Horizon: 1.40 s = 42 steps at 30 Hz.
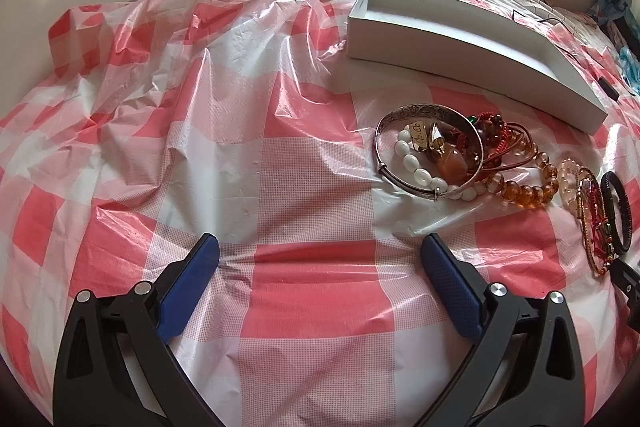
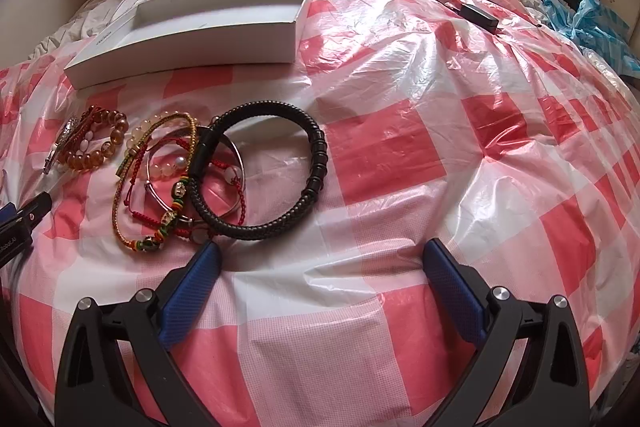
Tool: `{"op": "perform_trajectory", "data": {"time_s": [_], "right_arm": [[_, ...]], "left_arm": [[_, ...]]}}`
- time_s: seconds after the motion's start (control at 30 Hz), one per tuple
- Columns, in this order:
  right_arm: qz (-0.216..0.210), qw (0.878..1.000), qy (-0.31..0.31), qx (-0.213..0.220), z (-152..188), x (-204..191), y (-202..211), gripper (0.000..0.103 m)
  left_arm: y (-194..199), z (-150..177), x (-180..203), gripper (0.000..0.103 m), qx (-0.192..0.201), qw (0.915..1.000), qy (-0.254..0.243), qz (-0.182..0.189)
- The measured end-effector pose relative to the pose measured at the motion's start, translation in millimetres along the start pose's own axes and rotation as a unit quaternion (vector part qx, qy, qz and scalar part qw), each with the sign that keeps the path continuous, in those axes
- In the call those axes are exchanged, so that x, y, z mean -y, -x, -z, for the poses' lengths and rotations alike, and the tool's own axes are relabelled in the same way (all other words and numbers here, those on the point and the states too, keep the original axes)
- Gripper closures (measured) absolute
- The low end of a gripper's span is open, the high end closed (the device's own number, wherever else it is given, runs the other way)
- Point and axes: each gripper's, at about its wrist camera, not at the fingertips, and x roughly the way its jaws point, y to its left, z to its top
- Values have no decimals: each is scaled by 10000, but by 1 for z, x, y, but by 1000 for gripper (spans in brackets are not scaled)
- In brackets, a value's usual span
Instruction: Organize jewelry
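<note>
The bed (image 1: 280, 167) is covered by a checked plastic sheet (image 2: 400, 147); toward its head an empty white box (image 1: 460, 39) is laid ready to receive pieces. Nearer the foot, the bracelets (image 2: 192, 179) are heaped together unsorted, the black braided bracelet (image 2: 316, 155) lying outermost. Both the left gripper (image 1: 320, 255) and right gripper (image 2: 320, 259) are held wide apart, with nothing grasped, just short of the heap.

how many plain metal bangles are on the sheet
2 visible. One silver bangle rings the left pile's beads; a thinner silver bangle lies under the black braided bracelet in the right pile. More may be hidden.
</note>
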Motion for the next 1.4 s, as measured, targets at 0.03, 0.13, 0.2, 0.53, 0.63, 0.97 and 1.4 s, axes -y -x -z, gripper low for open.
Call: {"op": "perform_trajectory", "data": {"time_s": [0.03,0.13,0.2,0.53,0.63,0.97,1.4], "right_arm": [[8,10000,5,-2,0,0,0,6],[21,10000,46,-9,-1,-1,1,6],[-35,9999,113,55,-3,-1,5,6],[-437,9812,112,1877,35,30,146,6],[-520,9738,130,2211,55,41,186,6],[-644,9659,242,2495,110,49,247,6],[-455,9684,420,2418,127,29,223,6]], "left_arm": [[1,2,-2,6,-1,10000,1,0],[-1,0,3,6,-154,9999,12,-64],[3,-9,5,6,-491,9983,225,-216],[185,6,40,6,709,9958,482,309],[253,21,45,6,1378,9882,394,538],[343,93,46,6,1771,9839,16,236],[275,115,38,6,1216,9890,164,826]]}}
